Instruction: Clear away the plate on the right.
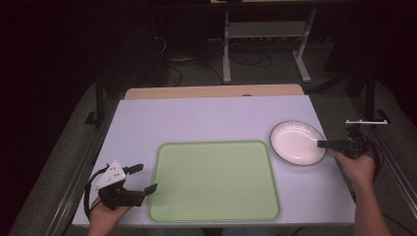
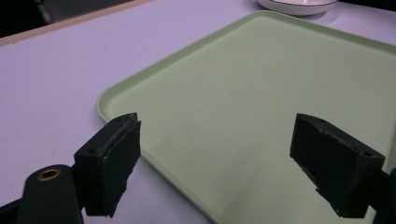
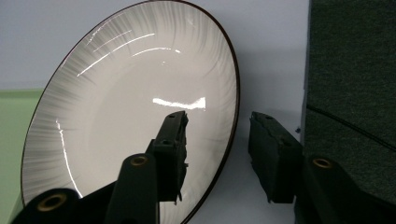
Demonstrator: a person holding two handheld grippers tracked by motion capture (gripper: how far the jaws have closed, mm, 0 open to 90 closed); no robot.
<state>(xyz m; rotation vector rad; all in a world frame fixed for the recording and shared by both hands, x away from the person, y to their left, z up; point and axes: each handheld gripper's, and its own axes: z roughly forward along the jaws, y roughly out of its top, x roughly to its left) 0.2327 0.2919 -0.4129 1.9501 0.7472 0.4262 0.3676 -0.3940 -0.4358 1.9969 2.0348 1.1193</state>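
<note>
Straddling the rim of the white plate, which sits on the bench beside the green tray, the right hand-held gripper appears partly closed, not gripping; left hand-held gripper wide open, empty.

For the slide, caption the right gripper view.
Right gripper straddles the rim of the white plate, one jaw inside, one outside, not yet clamped.

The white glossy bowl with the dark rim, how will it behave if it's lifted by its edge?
The white glossy bowl with the dark rim looks rigid and probably breakable. Its shiny glaze may slip. Gripped at one rim, it would likely tilt.
</note>
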